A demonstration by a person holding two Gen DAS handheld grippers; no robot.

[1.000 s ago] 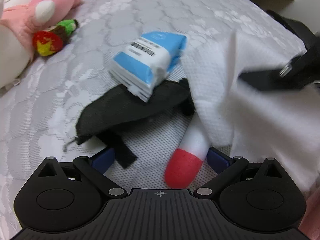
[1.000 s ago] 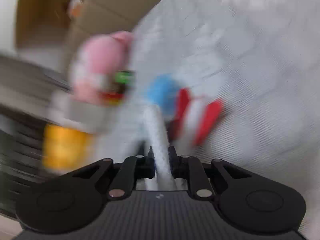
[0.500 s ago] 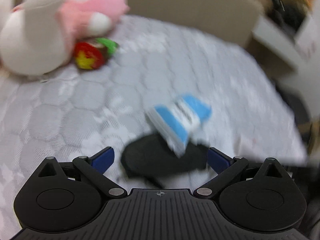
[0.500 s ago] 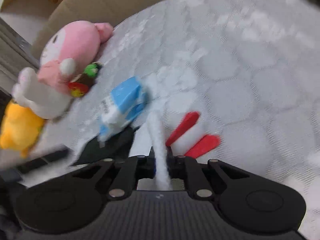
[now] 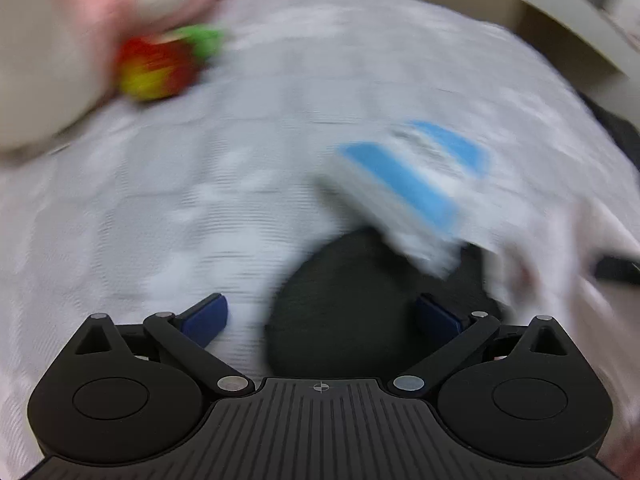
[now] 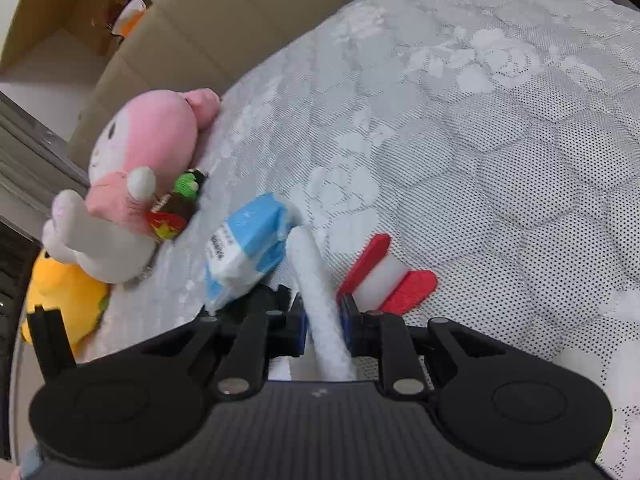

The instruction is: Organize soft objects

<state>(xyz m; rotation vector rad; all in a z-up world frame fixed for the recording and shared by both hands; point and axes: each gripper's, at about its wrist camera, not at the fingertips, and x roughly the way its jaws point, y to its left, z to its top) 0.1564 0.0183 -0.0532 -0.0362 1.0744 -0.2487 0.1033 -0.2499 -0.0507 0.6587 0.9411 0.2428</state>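
Note:
My right gripper (image 6: pixel 323 322) is shut on a fold of white towel (image 6: pixel 316 288) that rises between its blue pads. Just beyond it lie a blue-and-white tissue pack (image 6: pixel 248 252) and a pair of white socks with red toes (image 6: pixel 384 276). The left wrist view is blurred. There my left gripper (image 5: pixel 320 316) stands open over a black cloth (image 5: pixel 344 304), nothing between its fingers. The tissue pack (image 5: pixel 412 188) rests on that cloth's far edge. A pink-and-white plush (image 6: pixel 132 184) holding a red-and-green toy (image 6: pixel 176 208) lies at the bed's far left.
All of this lies on a grey-white quilted mattress (image 6: pixel 480 140). A yellow plush (image 6: pixel 64 296) sits at its left edge beside the pink one. A beige headboard (image 6: pixel 224 20) runs behind. White shelving (image 5: pixel 580 20) stands past the mattress on the right.
The right gripper has pulled the white towel off the pile and drawn back, uncovering the socks. The left gripper has swung left and lower, and the black cloth now lies between its open fingers.

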